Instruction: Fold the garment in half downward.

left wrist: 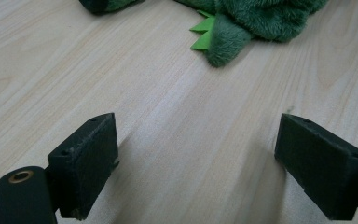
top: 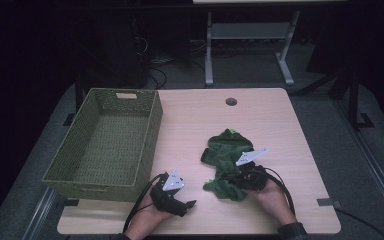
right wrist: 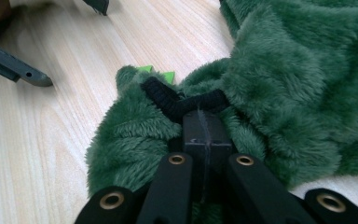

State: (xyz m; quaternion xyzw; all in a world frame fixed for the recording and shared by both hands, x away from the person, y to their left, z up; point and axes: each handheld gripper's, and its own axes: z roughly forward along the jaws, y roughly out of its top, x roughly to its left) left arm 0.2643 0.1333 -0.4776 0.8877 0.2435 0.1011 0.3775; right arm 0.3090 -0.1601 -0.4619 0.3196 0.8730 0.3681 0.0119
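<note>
— While our right gripper (right wrist: 204,128) sits low on the table (top: 260,115), what do we have between its jaws?

— We have them pressed together on the black ribbed cuff (right wrist: 177,100) of the green plush garment (top: 227,165). They stand as narrow as can be, with only the fabric between the pads.

— And our left gripper (left wrist: 200,163)?

— We hold it wide, jaws well apart, with bare wood between them. It touches no cloth; the garment's nearest fuzzy end, with bright green spikes (left wrist: 204,35), lies ahead of it and apart.

— Where does the garment lie?

— We see it crumpled on the table, right of the middle, well apart from the woven basket (top: 145,145) at the table's left side.

— Shall we count?

— We count two grippers, one in each hand, one green garment, one basket, and one round hole (top: 231,101) in the tabletop near the far edge.
</note>
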